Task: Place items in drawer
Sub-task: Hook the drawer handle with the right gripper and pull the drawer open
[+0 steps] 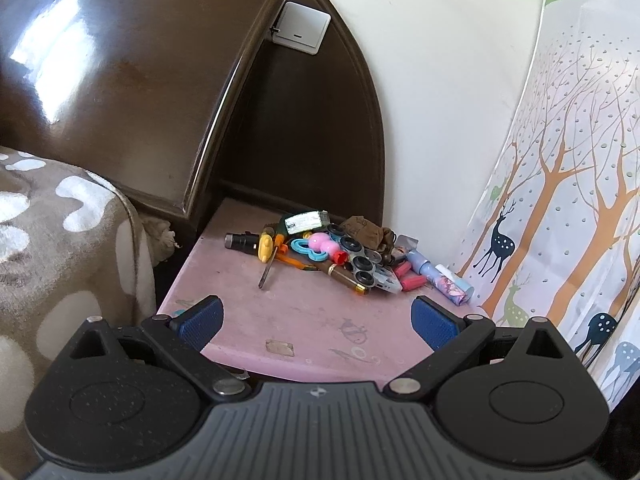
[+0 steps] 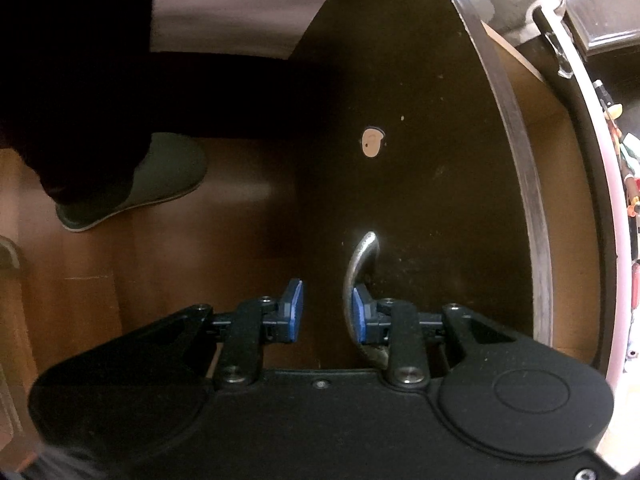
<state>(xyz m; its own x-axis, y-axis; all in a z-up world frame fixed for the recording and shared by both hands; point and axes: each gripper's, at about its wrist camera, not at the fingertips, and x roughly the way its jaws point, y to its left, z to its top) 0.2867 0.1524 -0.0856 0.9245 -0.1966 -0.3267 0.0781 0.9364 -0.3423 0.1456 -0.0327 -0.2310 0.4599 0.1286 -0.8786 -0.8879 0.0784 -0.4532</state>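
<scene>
A pile of small items (image 1: 332, 252) lies at the back of the pink nightstand top (image 1: 304, 320): a black flashlight (image 1: 240, 242), a screwdriver (image 1: 269, 266), a pink toy, fidget spinners, a pen and small tubes. My left gripper (image 1: 316, 320) is open and empty over the top's front part, short of the pile. In the right wrist view my right gripper (image 2: 326, 314) is open at the dark drawer front (image 2: 400, 184). The curved metal handle (image 2: 358, 276) sits between the pads, against the right pad (image 2: 359, 316). The drawer stands pulled out, with its wooden inside (image 2: 560, 208) showing.
A bed with a spotted blanket (image 1: 52, 240) and a dark headboard (image 1: 132, 80) stand left of the nightstand. A deer-print curtain (image 1: 560, 200) hangs on the right. A white wall switch (image 1: 301, 27) is above. A slippered foot (image 2: 136, 184) stands on the wooden floor by the drawer.
</scene>
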